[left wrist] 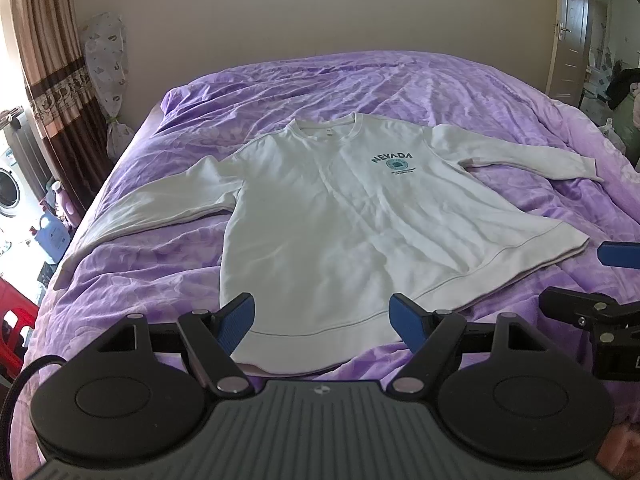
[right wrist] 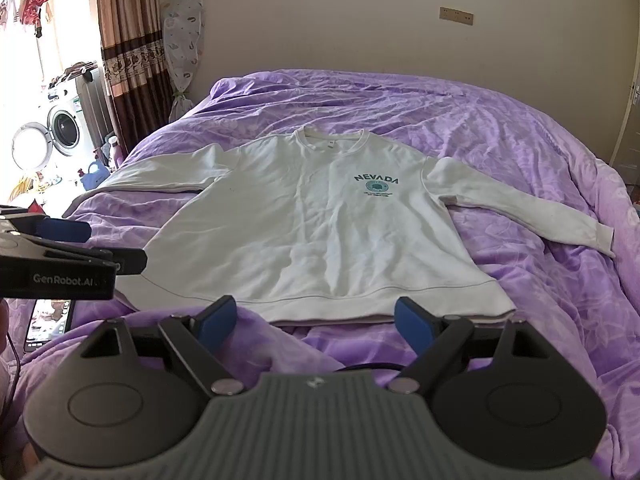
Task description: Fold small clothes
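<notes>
Sweatshirt (left wrist: pixel 332 216), white with a teal NEVADA print (left wrist: pixel 392 159) on the chest, lay face up and spread flat in the middle of the purple bedspread (left wrist: pixel 460 92), neckline toward the far wall and both sleeves stretched out to the sides; no fold had yet been made in it, so by my judgement the task stood at its very start. The left gripper (left wrist: pixel 322 322) hung just above the near hem with its blue pads (left wrist: pixel 236 322) wide apart and nothing between them, and the right gripper (right wrist: pixel 316 320) hovered short of the hem over the bare bedspread, jaws likewise spread and empty. Each tool showed at the edge of the other's view, side by side. Next, I would guess, came a sleeve fold: each gripper would need to travel out to a cuff or shoulder seam, pinch a single layer and carry it across the body without dragging the rest. Beyond the bed stood a curtain (right wrist: pixel 128 40), a washing machine (right wrist: pixel 60 124) and a phone (right wrist: pixel 50 322) lying at the near edge
</notes>
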Available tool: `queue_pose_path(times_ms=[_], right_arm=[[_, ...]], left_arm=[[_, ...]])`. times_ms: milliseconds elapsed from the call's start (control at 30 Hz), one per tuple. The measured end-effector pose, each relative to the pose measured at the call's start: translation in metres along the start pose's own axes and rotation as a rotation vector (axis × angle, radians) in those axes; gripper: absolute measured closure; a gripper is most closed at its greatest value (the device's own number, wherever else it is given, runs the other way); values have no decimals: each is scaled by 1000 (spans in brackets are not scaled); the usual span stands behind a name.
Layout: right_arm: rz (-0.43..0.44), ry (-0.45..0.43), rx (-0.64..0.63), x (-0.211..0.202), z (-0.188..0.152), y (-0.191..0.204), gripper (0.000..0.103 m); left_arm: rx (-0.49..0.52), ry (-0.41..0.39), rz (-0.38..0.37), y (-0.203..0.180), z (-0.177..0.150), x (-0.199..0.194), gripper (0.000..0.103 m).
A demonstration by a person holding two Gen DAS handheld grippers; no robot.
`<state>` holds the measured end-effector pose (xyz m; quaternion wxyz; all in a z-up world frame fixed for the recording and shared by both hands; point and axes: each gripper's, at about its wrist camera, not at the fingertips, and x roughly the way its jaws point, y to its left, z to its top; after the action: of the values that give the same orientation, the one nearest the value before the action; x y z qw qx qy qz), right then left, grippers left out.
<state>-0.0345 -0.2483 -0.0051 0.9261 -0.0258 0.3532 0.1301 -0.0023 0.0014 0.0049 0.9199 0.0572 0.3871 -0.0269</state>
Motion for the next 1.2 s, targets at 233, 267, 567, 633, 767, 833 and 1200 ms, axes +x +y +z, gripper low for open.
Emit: queue_pose_path(times_ms=[233,267,567,633,767,833,1200], right_arm=[[0,0,-1,0,0,0,21],[1,0,0,0,0,0,21],[-3,-2,-10,1,4,-1,21],[1,-10,-23,2,11,-4,21],[4,-45,-18,6,39,-21,21],[-15,-57,-15,13,56,-31,21],[109,-50,191,101,153,-110,21]], left_arm=[[0,1,0,0,0,0,14],[0,1,0,0,0,0,14],[7,-15,-15,16,18,-5,14],[4,-20,-2,28,25,-3,14],[22,-14,33,65,39,16,15],[11,-12,70,88,47,26,19],[-507,-78,159,304,60,85,23]])
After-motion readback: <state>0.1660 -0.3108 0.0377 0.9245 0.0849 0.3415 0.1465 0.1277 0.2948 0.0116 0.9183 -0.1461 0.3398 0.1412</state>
